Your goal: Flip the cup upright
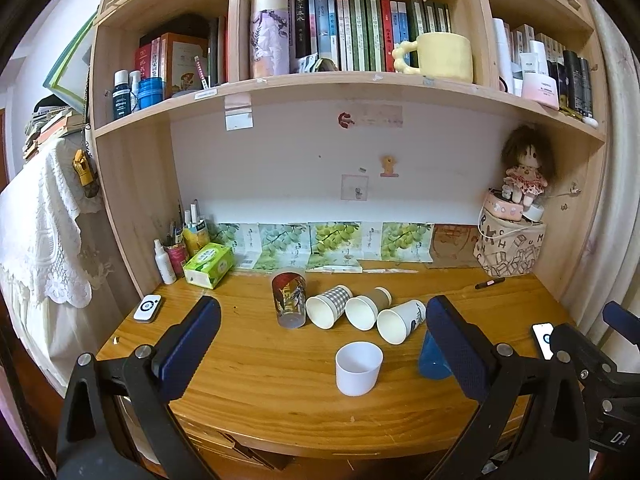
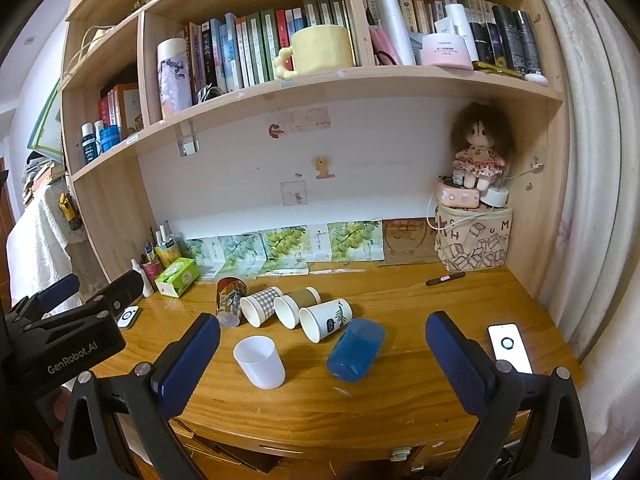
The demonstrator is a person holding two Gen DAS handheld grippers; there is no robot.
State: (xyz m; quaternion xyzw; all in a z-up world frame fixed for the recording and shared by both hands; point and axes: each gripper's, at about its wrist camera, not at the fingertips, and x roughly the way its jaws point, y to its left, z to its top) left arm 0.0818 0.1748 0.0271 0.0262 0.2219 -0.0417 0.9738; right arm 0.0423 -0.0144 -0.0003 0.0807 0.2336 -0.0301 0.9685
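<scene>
A white cup (image 1: 358, 368) (image 2: 259, 362) stands upright on the wooden desk (image 1: 260, 384). A blue cup (image 2: 355, 349) lies tipped on its side to its right, partly hidden behind my left gripper's right finger (image 1: 434, 356). Behind them lie three paper cups on their sides: checked (image 1: 329, 305) (image 2: 261, 305), brown (image 1: 367, 306) (image 2: 297, 304), and white with a tree print (image 1: 400, 320) (image 2: 325, 317). A red patterned cup (image 1: 289, 299) (image 2: 229, 300) stands mouth down at the left. My left gripper (image 1: 322, 344) and right gripper (image 2: 322, 354) are both open and empty, above the desk's front edge.
A green tissue box (image 1: 209, 265), a spray bottle (image 1: 165, 262) and a pen holder (image 1: 176, 250) stand at the back left. A patterned bag (image 1: 509, 250) with a doll stands at the back right. A phone (image 2: 509, 345), a white remote (image 1: 147, 308) and a marker (image 2: 445, 279) lie on the desk.
</scene>
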